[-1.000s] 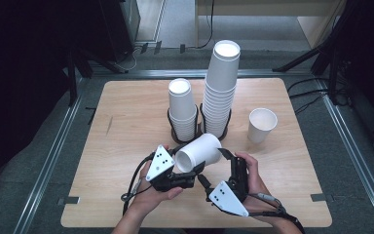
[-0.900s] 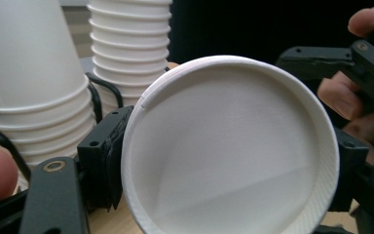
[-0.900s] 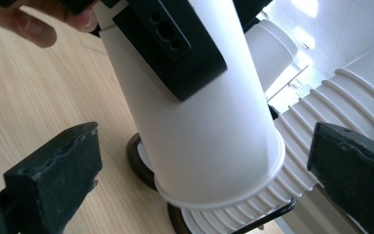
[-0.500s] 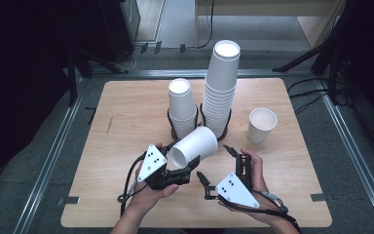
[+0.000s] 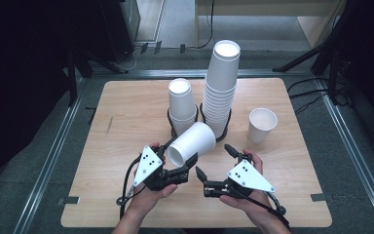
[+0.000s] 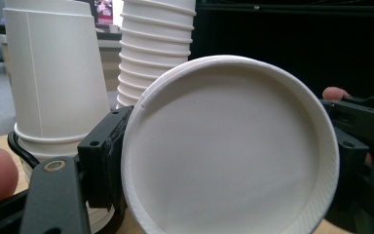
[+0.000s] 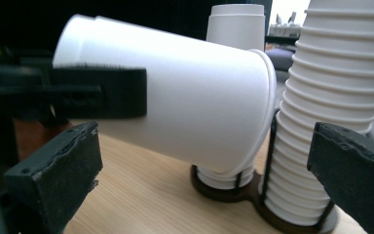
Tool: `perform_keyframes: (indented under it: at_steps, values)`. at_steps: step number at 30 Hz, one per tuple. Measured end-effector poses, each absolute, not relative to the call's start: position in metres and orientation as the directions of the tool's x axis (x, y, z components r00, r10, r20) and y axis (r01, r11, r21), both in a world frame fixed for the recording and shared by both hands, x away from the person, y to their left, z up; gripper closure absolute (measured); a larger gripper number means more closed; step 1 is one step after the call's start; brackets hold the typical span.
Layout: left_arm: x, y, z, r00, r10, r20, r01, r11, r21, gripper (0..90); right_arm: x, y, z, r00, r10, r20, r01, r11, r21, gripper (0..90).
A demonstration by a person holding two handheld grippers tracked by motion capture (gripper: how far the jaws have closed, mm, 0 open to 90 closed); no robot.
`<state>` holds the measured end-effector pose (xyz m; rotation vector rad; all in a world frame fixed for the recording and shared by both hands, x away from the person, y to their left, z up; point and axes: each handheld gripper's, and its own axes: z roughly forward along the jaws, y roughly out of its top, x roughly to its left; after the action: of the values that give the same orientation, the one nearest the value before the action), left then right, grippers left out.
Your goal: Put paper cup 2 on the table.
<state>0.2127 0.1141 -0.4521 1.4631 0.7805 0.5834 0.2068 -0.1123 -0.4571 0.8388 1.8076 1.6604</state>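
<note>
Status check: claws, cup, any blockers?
Left claw shut on cup, tipped sideways. Right claw open, apart from it. Cup stacks close behind.

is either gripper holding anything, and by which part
The left gripper holds a paper cup on its side, clamped across the body near the closed base. The right gripper is open, empty.

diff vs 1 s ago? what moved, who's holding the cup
The right hand-held gripper has let go of the paper cup and drawn back to the person's right, jaws open. The left hand-held gripper keeps the cup clamped on its side, shifted slightly left with it. Unchanged: the short cup stack, the tall cup stack and the single upright cup.
</note>
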Motion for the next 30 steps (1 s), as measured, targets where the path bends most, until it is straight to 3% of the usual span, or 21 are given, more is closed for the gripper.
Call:
perform_keyframes:
  at_steps: [5,17,30]
  values:
    - [0.212,0.115,-0.453,0.636,0.764,-0.112,0.102,0.06,0.993,22.9,0.207,-0.113,-0.452,-0.643,0.747,0.169,0.184,-0.064,0.981,0.1]
    - [0.21,0.112,-0.456,0.632,0.768,-0.105,0.064,0.084,0.994,22.9,0.205,-0.112,-0.445,-0.606,0.69,0.395,0.317,-0.246,0.916,0.2]
    - [0.209,0.109,-0.459,0.627,0.772,-0.105,0.05,0.095,0.994,22.9,0.208,-0.114,-0.442,-0.497,0.51,0.702,0.524,-0.469,0.711,0.0]
